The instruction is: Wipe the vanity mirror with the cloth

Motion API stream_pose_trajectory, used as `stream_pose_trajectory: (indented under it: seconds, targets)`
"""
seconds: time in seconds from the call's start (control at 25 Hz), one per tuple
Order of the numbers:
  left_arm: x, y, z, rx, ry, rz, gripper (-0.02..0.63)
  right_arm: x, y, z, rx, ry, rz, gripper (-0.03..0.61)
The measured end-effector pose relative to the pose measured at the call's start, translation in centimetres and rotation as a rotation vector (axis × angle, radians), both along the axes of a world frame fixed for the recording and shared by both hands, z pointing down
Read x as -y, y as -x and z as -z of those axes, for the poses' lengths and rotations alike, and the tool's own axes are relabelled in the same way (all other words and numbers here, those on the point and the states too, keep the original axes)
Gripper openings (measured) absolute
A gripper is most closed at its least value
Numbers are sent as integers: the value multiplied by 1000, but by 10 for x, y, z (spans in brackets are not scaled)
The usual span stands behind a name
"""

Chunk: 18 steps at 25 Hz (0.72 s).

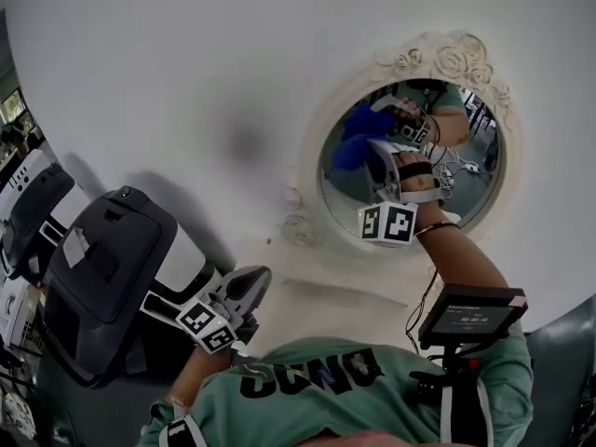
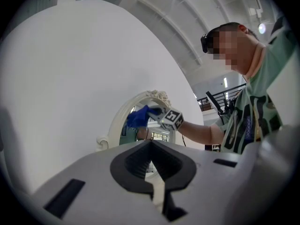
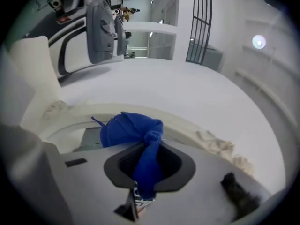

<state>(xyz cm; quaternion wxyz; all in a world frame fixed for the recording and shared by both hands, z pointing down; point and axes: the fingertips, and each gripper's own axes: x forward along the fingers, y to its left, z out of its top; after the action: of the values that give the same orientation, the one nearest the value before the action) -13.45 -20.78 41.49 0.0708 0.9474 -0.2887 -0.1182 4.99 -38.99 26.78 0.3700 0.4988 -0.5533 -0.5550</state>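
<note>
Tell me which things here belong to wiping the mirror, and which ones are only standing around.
For the job:
vanity mirror
blue cloth
right gripper, shut on the cloth at the mirror

Only around:
left gripper, shut and empty, held low
grey and white machine
small screen at the person's chest

Head view from above, left gripper view farther, right close — mirror (image 1: pixel 346 192) shared

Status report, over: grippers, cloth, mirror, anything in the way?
Right gripper shut on blue cloth, cloth at the vanity mirror. Left gripper shut, empty, low, off the mirror. No obstacle seen.
</note>
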Motion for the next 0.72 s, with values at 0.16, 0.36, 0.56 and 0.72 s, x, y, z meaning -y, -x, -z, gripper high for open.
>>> stream_pose_trajectory:
  seconds: [0.16, 0.36, 0.56, 0.72]
  targets:
    - [5, 0, 1, 6, -22, 2, 9, 21, -18, 85, 18, -148, -100, 50]
    - [1, 6, 7, 0, -27, 12, 9, 34, -33, 95, -38, -185, -186, 51]
    - [16, 13, -4, 3, -8, 19, 9, 46, -27, 82, -50, -216, -207, 49]
    - [-1, -8, 16, -11, -11, -9, 9, 23, -32, 81, -101, -232, -200, 49]
